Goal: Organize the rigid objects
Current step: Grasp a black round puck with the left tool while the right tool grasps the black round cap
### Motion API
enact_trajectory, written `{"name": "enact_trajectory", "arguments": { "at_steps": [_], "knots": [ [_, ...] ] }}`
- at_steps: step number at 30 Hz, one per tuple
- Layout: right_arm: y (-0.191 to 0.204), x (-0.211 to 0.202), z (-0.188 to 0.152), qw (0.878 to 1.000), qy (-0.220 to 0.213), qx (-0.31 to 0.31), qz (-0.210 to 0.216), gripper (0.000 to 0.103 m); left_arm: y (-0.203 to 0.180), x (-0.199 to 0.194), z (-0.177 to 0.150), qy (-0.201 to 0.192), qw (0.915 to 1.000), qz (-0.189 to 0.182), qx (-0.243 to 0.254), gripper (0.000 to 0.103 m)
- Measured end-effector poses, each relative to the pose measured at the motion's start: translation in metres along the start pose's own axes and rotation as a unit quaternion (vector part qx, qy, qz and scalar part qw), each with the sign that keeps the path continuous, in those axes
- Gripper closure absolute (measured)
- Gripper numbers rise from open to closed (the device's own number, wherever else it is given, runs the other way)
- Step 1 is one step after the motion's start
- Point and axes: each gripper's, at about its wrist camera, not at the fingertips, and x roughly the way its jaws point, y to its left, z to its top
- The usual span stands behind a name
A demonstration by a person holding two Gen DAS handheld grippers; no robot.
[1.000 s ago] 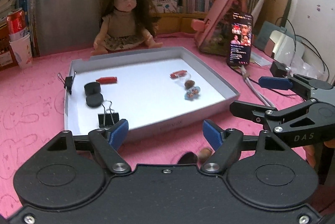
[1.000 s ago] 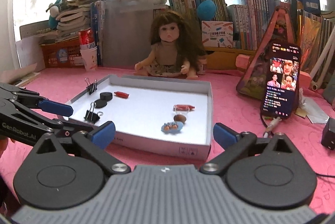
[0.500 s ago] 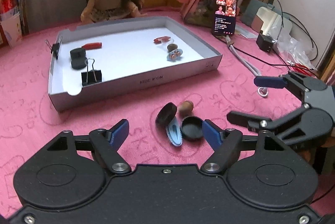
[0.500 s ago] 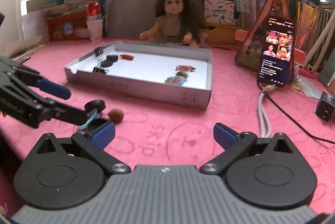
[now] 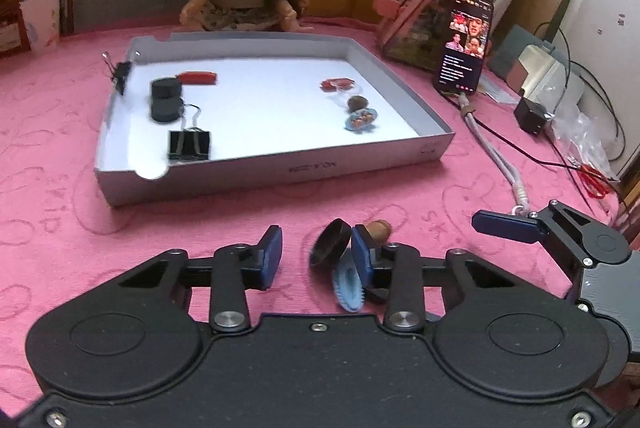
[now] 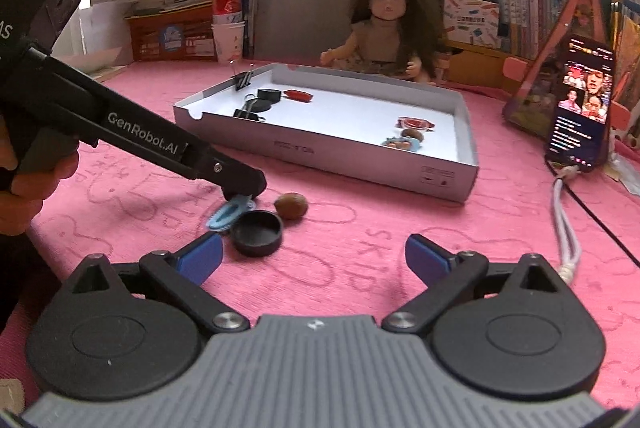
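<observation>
On a pink tablecloth [image 6: 360, 260], the left gripper [image 5: 316, 252], entering from the left of the right-wrist frame, has just been narrowing its jaws; a tilted black cap [image 5: 330, 242] stands between them, though contact is unclear. At centre lie a blue hair clip [image 6: 230, 214], another black cap [image 6: 256, 232] and a brown nut [image 6: 291, 205]. The right gripper [image 6: 314, 260] stands spread and empty. The white tray [image 6: 320, 156] sits behind, upper centre.

Black cap [image 5: 330, 242] tilted on edge, blue hair clip [image 5: 349, 284] flat, open black lid [image 6: 256, 232], brown nut [image 6: 291, 205], clustered on pink bench before grey tray [image 5: 280, 168].
</observation>
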Motion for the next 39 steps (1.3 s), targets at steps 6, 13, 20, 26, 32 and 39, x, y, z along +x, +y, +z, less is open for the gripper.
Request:
{"name": "enact_trajectory", "arguments": {
  "at_steps": [6, 13, 20, 26, 32, 39],
  "knots": [
    [0.006, 0.007, 0.002, 1.000, 0.003, -0.001, 0.011, 0.009, 0.004, -0.005, -0.001, -0.006, 0.9990, 0.041, 0.019, 0.069],
    [0.010, 0.014, 0.005, 1.000, 0.007, 0.003, 0.013, 0.024, 0.009, -0.007, -0.005, -0.011, 0.9979, 0.059, 0.024, 0.069],
    [0.009, 0.017, 0.006, 1.000, 0.008, 0.012, -0.003, 0.045, 0.000, -0.011, -0.010, -0.018, 0.9979, 0.043, 0.045, 0.069],
    [0.001, 0.016, 0.005, 0.999, 0.006, 0.028, -0.030, 0.048, -0.004, -0.004, -0.016, -0.012, 0.9978, 0.040, 0.052, 0.068],
    [-0.011, 0.016, 0.000, 0.996, -0.002, 0.049, -0.068, 0.039, -0.009, 0.000, -0.020, -0.025, 0.9946, 0.069, 0.074, 0.067],
    [-0.007, 0.018, -0.005, 0.996, -0.015, 0.048, -0.073, 0.033, -0.013, 0.006, -0.025, -0.028, 0.9935, 0.075, 0.081, 0.063]
  ]
}}
